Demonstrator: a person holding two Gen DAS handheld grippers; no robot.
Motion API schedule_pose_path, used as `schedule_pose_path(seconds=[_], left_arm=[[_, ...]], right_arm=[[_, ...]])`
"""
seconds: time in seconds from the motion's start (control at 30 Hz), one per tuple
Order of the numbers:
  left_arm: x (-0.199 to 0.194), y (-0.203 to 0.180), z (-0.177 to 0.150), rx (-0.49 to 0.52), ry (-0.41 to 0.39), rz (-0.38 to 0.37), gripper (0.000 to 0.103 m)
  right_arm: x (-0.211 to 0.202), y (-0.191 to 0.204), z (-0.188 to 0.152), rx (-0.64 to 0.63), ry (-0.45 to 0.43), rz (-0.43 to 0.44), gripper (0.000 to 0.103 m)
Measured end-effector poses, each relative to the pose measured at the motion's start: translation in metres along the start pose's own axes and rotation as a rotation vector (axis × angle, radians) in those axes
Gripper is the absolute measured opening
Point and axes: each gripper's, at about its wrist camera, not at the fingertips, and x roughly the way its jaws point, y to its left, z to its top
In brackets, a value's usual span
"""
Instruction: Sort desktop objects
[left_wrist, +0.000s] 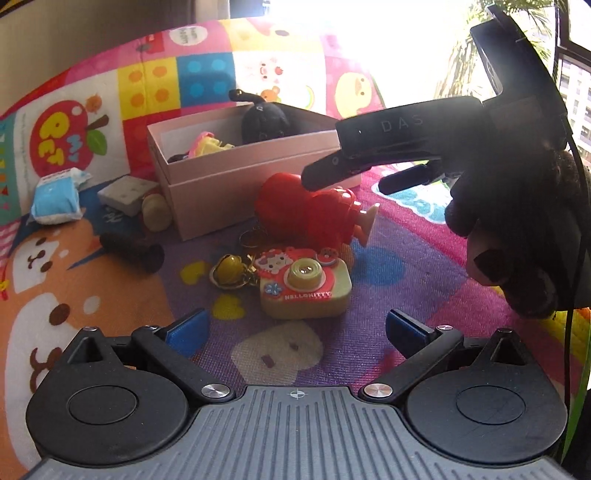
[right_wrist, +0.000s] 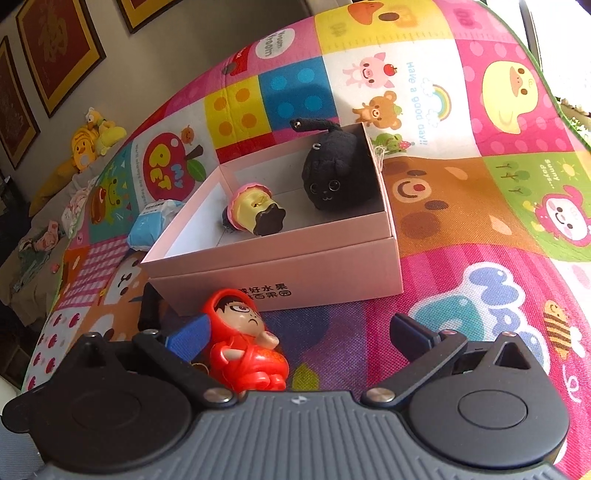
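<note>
— Looking at the right gripper first: its blue fingers are spread as wide as they go, and nothing is pinched between them. The red hooded figure lies on the colourful mat just in front of the pink box, sitting in the gap close to the left-side finger. Whether that finger brushes it, I cannot tell.

— And the other one?

— The left gripper is wide too, fingers apart and empty. Between them, further out on the mat and nearer than the pink box, lies a Hello Kitty toy camera with a gold bell on its ring, untouched.

— What's inside the pink box?

— A black plush cat against the far corner, and a small yellow-and-pink toy tipped over near the middle of the floor.

— Anything else by the box?

— To its left, a blue-and-white packet, a white block, a beige rounded piece and a dark cylinder. From the left camera, the gloved hand holds the right gripper above the red hooded figure, on the near side of the pink box.
</note>
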Motion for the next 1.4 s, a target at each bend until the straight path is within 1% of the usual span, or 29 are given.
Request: schedule_pose_path(seconds=[0.07,0.13,0.2,0.23,0.27,0.33,0.37,0.43,0.5,0.53,0.57,0.6,0.63,0.67,0.73,0.8,0.87,0.9,0.93,0.97,1.0,1.03,1.1,1.17,1.2,1.27,1.37,1.4], left_arm=[[-0.004,-0.001,0.003,-0.006,-0.026,-0.02,0.103],[-0.001,-0.006,0.01,0.014,-0.01,-0.039,0.103],[0.004,-0.013,0.015,0.051,0.011,-0.037,0.103],[0.007,-0.016,0.016,0.084,0.018,-0.018,0.103],[0.009,-0.019,0.016,0.128,0.018,0.026,0.103],[0.009,-0.015,0.015,0.173,-0.006,0.118,0.103],[0.008,-0.007,0.015,0.169,-0.011,0.152,0.103],[0.005,0.009,0.014,0.124,-0.007,0.191,0.103],[0.0,0.027,0.011,0.094,-0.016,0.267,0.103],[-0.002,0.032,0.009,0.086,-0.018,0.29,0.103],[-0.004,0.038,0.006,0.07,-0.017,0.294,0.103],[-0.006,0.041,0.005,0.052,-0.012,0.277,0.103],[-0.008,0.045,0.003,0.026,-0.003,0.237,0.103],[-0.011,0.046,0.0,0.004,0.009,0.191,0.103],[-0.009,0.044,-0.001,-0.011,0.035,0.129,0.103],[-0.003,0.034,-0.002,-0.006,0.057,0.089,0.103],[-0.001,0.03,-0.002,-0.011,0.061,0.077,0.103],[0.001,0.03,-0.001,-0.02,0.064,0.073,0.103],[0.001,0.031,-0.002,-0.031,0.066,0.069,0.103],[0.001,0.032,-0.002,-0.036,0.065,0.064,0.103],[0.0,0.032,-0.003,-0.042,0.062,0.059,0.103],[-0.001,0.032,-0.004,-0.045,0.061,0.058,0.103],[0.0,0.032,-0.003,-0.041,0.065,0.063,0.103],[0.001,0.031,-0.002,-0.043,0.07,0.069,0.103],[0.001,0.031,-0.001,-0.043,0.072,0.071,0.103],[0.001,0.032,-0.001,-0.044,0.068,0.07,0.103],[-0.003,0.033,-0.001,-0.051,0.056,0.063,0.103],[-0.005,0.034,0.0,-0.064,0.046,0.048,0.103]], right_arm=[[-0.005,0.001,0.003,-0.032,-0.021,-0.066,0.103],[-0.011,-0.003,0.005,-0.037,-0.038,-0.103,0.103],[-0.014,-0.005,0.005,-0.023,-0.034,-0.116,0.103],[-0.016,-0.006,0.005,-0.016,-0.024,-0.121,0.103],[-0.017,-0.006,0.003,-0.015,-0.014,-0.126,0.103],[-0.02,-0.003,-0.003,-0.027,0.014,-0.125,0.103],[-0.022,-0.001,-0.006,-0.037,0.019,-0.122,0.103],[-0.026,0.001,-0.011,-0.041,0.021,-0.118,0.103],[-0.028,-0.004,-0.012,0.001,0.048,-0.093,0.103],[-0.028,-0.007,-0.014,0.036,0.068,-0.074,0.103],[-0.027,-0.01,-0.015,0.061,0.086,-0.055,0.103],[-0.025,-0.012,-0.016,0.075,0.109,-0.045,0.103],[-0.022,-0.012,-0.018,0.075,0.123,-0.046,0.103],[-0.022,-0.01,-0.021,0.052,0.109,-0.051,0.103],[-0.02,-0.003,-0.024,0.015,0.108,-0.069,0.103],[-0.018,0.001,-0.024,-0.003,0.117,-0.077,0.103],[-0.016,0.004,-0.023,-0.027,0.131,-0.086,0.103],[-0.016,0.004,-0.022,-0.05,0.147,-0.074,0.103],[-0.016,0.004,-0.02,-0.063,0.17,-0.039,0.103],[-0.019,0.002,-0.017,-0.05,0.182,0.005,0.103],[-0.023,0.001,-0.015,-0.028,0.17,0.048,0.103],[-0.03,0.001,-0.012,-0.011,0.132,0.083,0.103],[-0.035,0.008,-0.005,-0.011,0.092,0.135,0.098],[-0.028,0.012,0.001,0.025,0.106,0.18,0.084],[-0.021,0.012,0.005,0.056,0.13,0.185,0.081],[-0.003,0.013,0.008,0.102,0.163,0.163,0.067],[0.012,0.023,0.003,0.073,0.196,0.166,0.046],[0.013,0.027,0.001,0.052,0.198,0.164,0.046]])
